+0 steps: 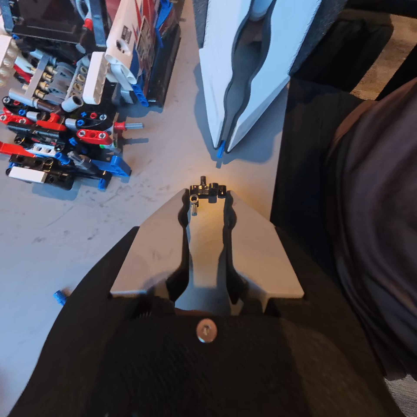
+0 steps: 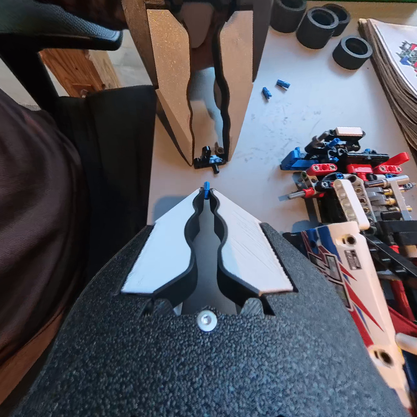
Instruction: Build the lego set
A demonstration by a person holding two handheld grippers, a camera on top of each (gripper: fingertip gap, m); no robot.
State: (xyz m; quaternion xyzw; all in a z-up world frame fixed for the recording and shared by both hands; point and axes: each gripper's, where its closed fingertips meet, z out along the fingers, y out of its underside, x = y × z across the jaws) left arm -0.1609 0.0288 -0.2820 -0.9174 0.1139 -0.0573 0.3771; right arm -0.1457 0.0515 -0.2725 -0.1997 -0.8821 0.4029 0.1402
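While pinched between fingertips, black connector assembly [image 1: 206, 188] looks glossy, possibly grey-pinned.

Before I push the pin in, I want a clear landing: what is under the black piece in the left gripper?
Only bare white table shows beneath the black piece; the left gripper fingertips hide its ends.
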